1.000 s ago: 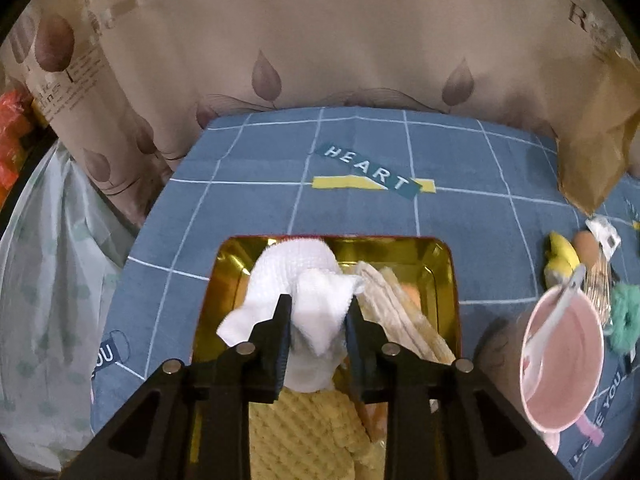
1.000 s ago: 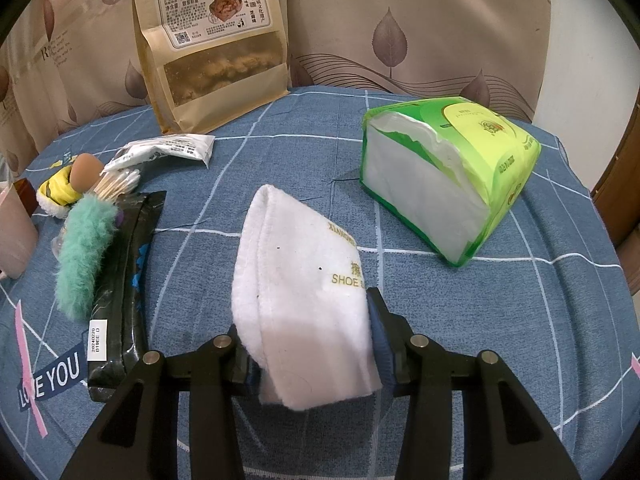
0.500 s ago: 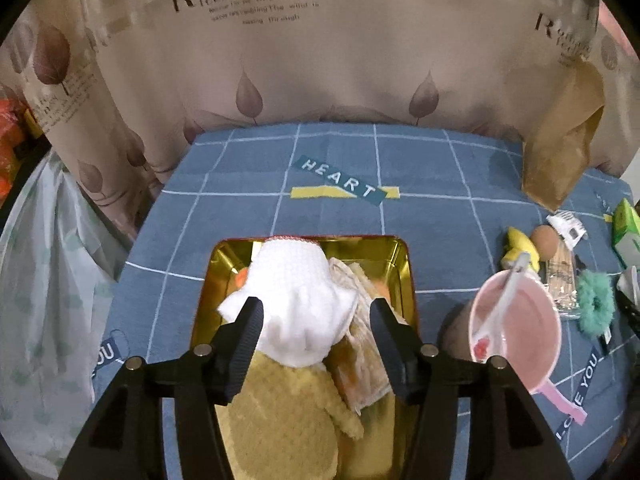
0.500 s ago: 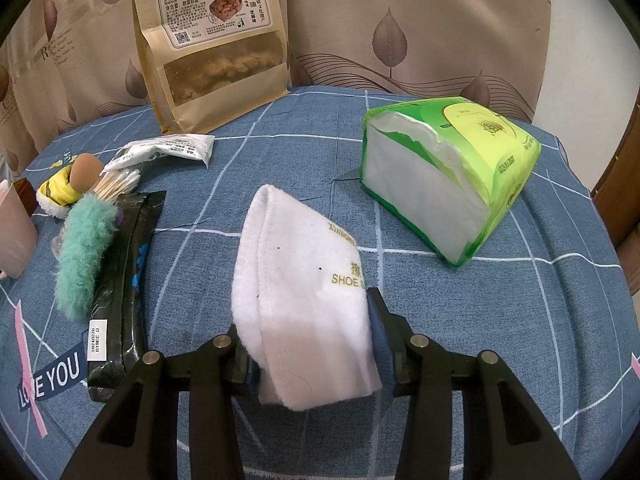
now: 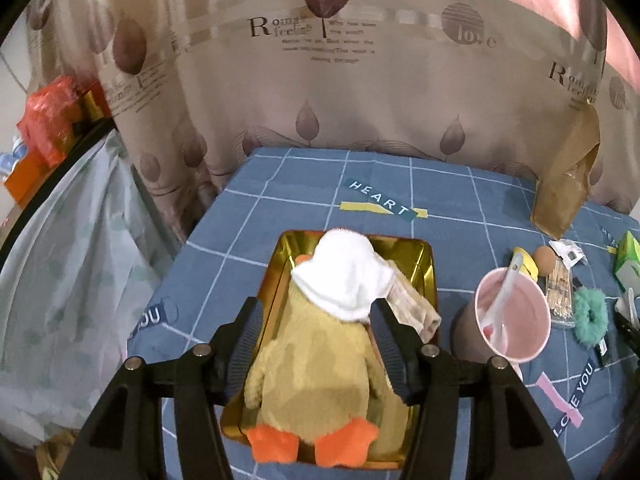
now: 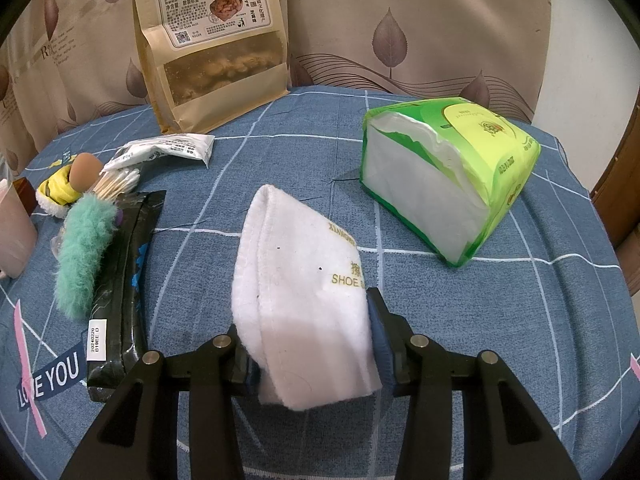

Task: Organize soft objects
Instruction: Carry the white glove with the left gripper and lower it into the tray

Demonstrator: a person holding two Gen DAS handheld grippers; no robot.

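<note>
White mitt [image 6: 304,300] clenched in right claw [image 6: 312,344], long axis pointing ahead; left claw [image 5: 316,344] released above tray [image 5: 416,256].

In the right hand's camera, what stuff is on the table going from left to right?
Pink cup → green fuzzy scrunchie → black packet → white cloth in the right gripper → green tissue pack.
</note>
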